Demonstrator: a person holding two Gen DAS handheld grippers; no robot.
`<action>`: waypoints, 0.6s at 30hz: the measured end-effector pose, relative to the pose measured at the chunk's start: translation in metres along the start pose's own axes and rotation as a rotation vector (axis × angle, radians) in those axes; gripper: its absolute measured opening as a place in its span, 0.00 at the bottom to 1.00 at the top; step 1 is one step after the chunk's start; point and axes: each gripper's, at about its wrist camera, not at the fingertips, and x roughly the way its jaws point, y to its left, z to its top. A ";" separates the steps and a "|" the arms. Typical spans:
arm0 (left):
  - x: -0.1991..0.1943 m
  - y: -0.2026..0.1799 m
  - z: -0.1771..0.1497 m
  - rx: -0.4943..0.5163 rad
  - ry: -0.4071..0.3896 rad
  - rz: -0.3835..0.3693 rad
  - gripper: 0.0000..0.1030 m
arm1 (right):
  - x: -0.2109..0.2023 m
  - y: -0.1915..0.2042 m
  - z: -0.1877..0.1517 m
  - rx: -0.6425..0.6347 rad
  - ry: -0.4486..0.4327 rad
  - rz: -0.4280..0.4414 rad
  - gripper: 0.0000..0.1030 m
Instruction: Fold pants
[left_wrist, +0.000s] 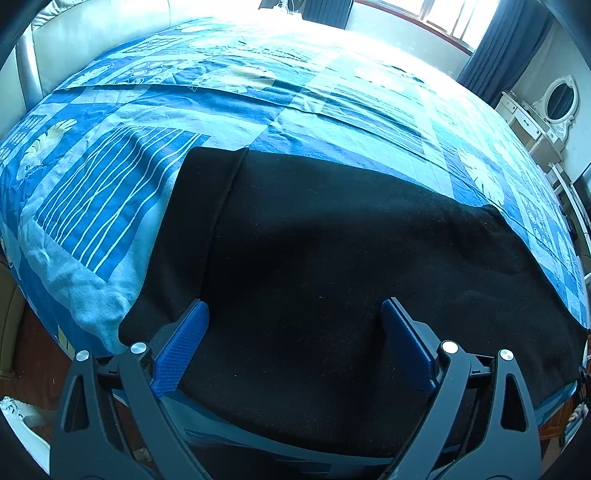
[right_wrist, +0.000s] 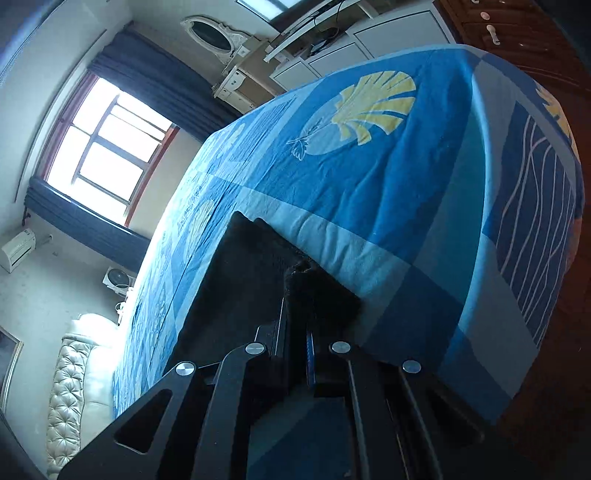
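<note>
Across the bed with its blue patchwork cover of shell and stripe prints (left_wrist: 295, 92), the black, fuzzy fabric pants (left_wrist: 332, 240) lie spread flat near the edge closest to me, one side already doubled over so a straight fold runs up toward the far end. My left gripper (left_wrist: 295, 321) hangs over the middle of that dark cloth with its blue-padded jaws spread wide and nothing between them; they touch no cloth that I can see, which suits a hand that is free to pin or smooth. My right gripper (right_wrist: 299, 291) is turned on its side at the bed's edge, jaws clenched tight on a bunched corner of the pants, a tuft of black fabric poking out past the tips. I judge that I keep that pinch so this end can be carried over the rest for the next fold, while the flat portion stays put on the cover. The danger, as I read it, is that the soft cloth drags and wrinkles the lower layer unless the free hand holds it down first.
</note>
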 end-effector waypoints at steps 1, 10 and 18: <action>0.000 0.000 0.000 -0.002 0.001 0.000 0.92 | 0.000 0.002 0.000 -0.009 -0.001 -0.005 0.06; 0.000 0.001 -0.001 -0.002 -0.009 -0.002 0.92 | -0.019 -0.005 0.013 -0.010 0.041 0.046 0.12; -0.006 -0.002 -0.003 0.015 -0.021 0.004 0.92 | -0.018 -0.005 0.065 -0.055 0.068 0.079 0.52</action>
